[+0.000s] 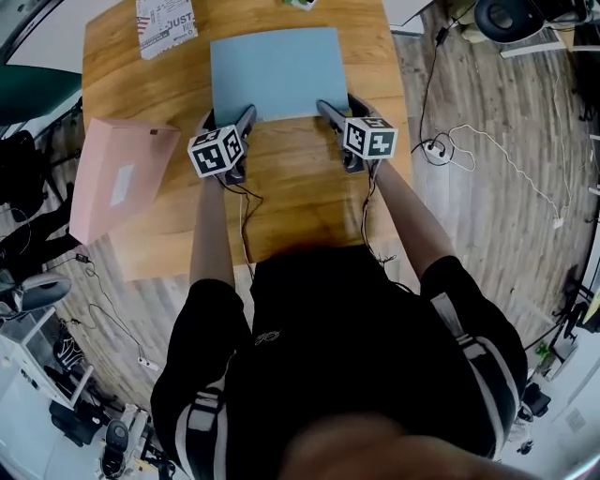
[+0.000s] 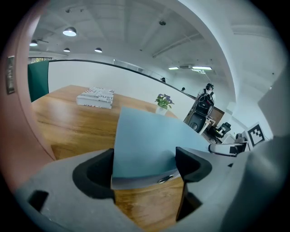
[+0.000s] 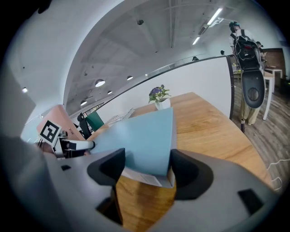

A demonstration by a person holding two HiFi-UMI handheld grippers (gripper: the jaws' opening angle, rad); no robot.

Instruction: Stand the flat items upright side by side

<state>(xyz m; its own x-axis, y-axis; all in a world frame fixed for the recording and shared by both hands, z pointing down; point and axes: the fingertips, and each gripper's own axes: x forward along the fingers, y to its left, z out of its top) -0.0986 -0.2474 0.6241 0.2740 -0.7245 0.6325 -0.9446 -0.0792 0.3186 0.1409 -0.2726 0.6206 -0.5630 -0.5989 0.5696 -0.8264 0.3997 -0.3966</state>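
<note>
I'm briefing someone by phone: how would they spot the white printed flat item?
Start at the wooden table. Look toward its far left corner, beyond the plain light-blue flat cover in the middle. The white flat item there alone bears bold lettering; the pink flat box at the left edge shows only a small white label.

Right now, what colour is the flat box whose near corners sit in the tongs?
Light blue; the flat box shows best in the head view.
</note>
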